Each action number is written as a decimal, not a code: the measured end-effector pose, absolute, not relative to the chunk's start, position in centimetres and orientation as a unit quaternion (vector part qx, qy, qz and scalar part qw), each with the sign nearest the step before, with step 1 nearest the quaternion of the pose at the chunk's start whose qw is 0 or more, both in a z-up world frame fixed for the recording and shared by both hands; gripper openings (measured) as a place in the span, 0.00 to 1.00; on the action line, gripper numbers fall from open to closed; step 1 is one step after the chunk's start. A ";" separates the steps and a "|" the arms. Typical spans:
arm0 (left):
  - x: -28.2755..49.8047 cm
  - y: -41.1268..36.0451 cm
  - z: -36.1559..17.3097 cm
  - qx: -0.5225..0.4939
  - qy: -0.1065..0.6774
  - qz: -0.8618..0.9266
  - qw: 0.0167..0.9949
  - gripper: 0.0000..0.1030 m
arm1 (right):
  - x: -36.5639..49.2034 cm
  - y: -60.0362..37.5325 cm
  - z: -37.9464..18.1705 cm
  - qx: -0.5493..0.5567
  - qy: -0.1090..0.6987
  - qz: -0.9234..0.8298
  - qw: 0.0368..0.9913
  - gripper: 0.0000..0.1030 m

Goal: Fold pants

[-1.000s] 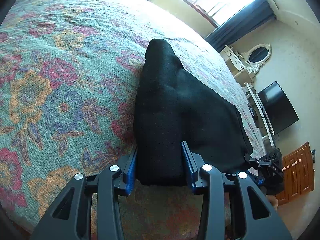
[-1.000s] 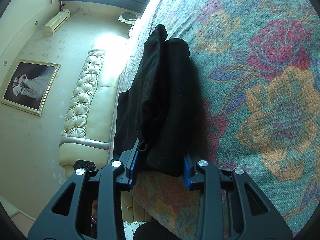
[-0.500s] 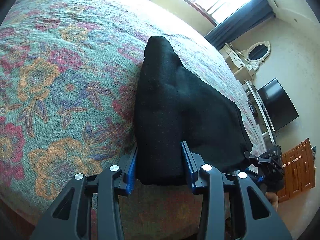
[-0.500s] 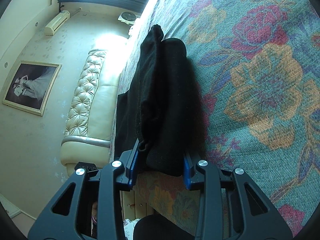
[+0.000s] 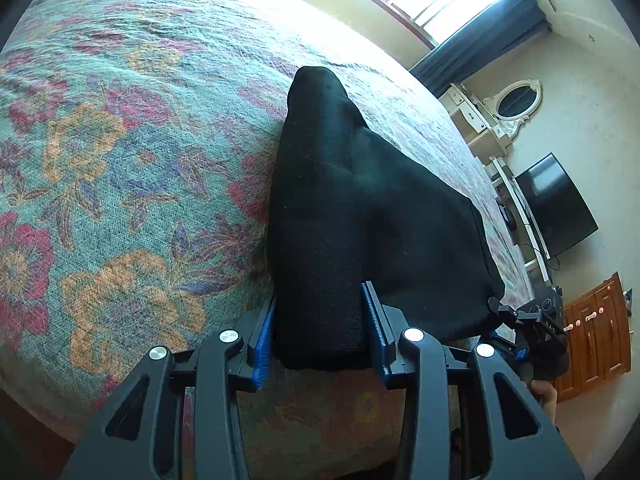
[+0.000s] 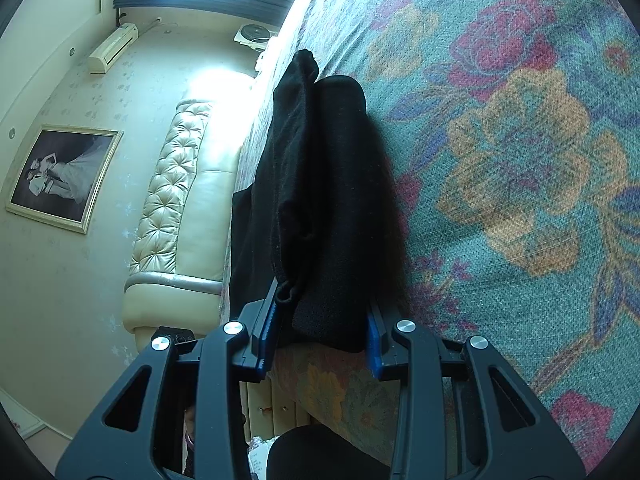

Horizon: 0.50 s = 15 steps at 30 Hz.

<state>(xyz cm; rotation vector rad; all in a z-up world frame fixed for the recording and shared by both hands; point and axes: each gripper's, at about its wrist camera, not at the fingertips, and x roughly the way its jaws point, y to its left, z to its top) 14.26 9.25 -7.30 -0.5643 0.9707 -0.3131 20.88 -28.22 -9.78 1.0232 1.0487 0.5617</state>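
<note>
The left tongs (image 5: 320,332) and right tongs (image 6: 318,328) each clench a thick bunched edge of the black pants (image 5: 360,208), which lie folded on the floral bed (image 5: 120,160) near its edge. To fold well, both should probably travel together, level, keeping the gripped edge taut and aligned.

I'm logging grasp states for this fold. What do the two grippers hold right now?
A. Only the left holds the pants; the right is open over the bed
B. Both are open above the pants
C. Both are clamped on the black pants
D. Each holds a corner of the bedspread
C: the left gripper and the right gripper each have black pants fabric pinched between their blue pads, over the floral bedspread.
</note>
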 end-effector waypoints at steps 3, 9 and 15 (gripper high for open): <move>14.4 9.2 -7.4 -0.265 0.459 -0.149 0.835 0.39 | 20.8 -28.3 -9.9 0.462 0.472 0.253 0.707 0.34; 14.5 9.2 -7.7 -0.264 0.460 -0.150 0.834 0.39 | 20.9 -28.7 -10.2 0.467 0.471 0.254 0.704 0.34; 14.5 9.2 -7.8 -0.265 0.460 -0.151 0.834 0.39 | 20.9 -29.5 -10.8 0.469 0.470 0.258 0.702 0.34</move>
